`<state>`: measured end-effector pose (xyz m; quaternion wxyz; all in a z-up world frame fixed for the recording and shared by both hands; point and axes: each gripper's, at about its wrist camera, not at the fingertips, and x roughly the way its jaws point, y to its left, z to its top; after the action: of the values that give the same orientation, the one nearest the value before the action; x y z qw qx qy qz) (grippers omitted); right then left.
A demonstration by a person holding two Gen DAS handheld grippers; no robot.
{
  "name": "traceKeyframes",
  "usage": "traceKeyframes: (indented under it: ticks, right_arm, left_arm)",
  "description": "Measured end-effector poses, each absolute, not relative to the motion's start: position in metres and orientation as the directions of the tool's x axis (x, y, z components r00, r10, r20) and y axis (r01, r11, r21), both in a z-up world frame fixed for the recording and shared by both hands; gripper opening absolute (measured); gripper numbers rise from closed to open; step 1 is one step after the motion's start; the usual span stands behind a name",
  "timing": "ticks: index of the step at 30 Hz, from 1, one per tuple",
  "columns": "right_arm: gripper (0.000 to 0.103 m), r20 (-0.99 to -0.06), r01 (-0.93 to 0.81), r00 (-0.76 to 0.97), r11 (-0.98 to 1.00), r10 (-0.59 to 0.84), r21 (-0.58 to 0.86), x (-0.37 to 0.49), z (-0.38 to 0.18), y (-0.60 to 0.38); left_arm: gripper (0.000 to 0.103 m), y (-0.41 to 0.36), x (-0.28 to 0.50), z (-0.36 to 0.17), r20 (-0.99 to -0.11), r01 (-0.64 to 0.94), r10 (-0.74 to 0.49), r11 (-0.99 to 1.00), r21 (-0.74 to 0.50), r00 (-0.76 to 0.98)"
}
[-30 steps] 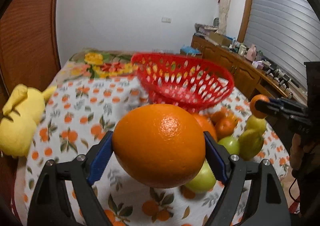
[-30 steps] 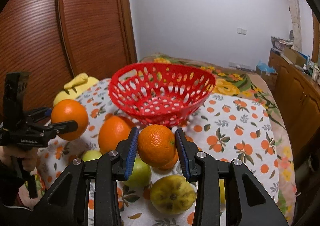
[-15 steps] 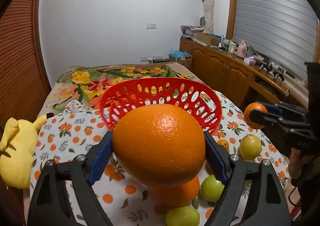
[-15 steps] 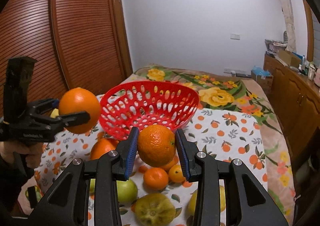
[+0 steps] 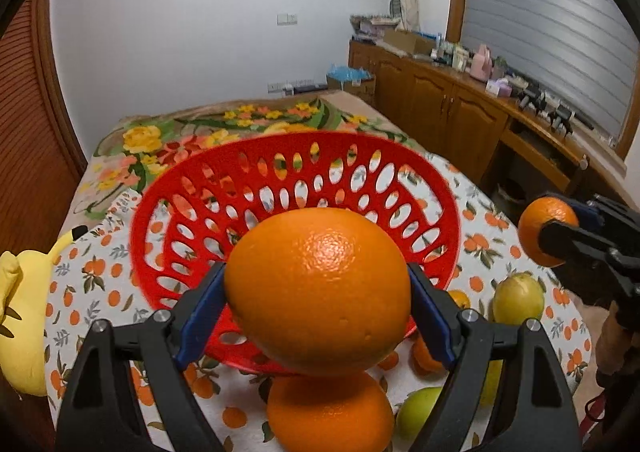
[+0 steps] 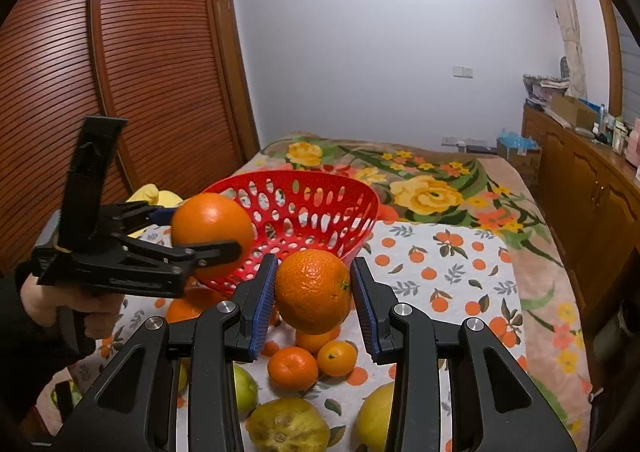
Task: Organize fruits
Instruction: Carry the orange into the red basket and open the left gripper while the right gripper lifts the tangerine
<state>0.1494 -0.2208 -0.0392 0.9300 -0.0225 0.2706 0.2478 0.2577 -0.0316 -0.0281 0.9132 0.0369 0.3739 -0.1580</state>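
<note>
Two oranges are held aloft. A large orange (image 5: 318,286) is clamped between the blue pads of the left gripper (image 5: 316,296), over the near rim of the red basket (image 5: 440,188). A smaller orange (image 6: 313,291) is pinched by the right gripper (image 6: 314,302) at the basket's 5 o'clock. Loose fruit is seen on the orange-print cloth (image 6: 452,272) below, with a tangerine (image 6: 293,368) nearest.
</note>
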Motion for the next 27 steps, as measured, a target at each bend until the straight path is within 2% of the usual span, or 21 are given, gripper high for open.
traceKeyframes:
  ticks: [13, 27]
  right_arm:
    - [0.037, -0.528, -0.472, 0.722, 0.876, 0.446, 0.095, 0.154, -0.045, -0.221]
    - [0.037, -0.536, -0.476, 0.72, 0.876, 0.441, 0.081, 0.157, -0.047, -0.221]
  left_arm:
    - [0.086, -0.048, 0.274, -0.046, -0.76, 0.316, -0.194, 0.948, 0.016, 0.62]
    - [0.086, -0.045, 0.289, -0.061, -0.807, 0.316, -0.18, 0.949, 0.009, 0.562]
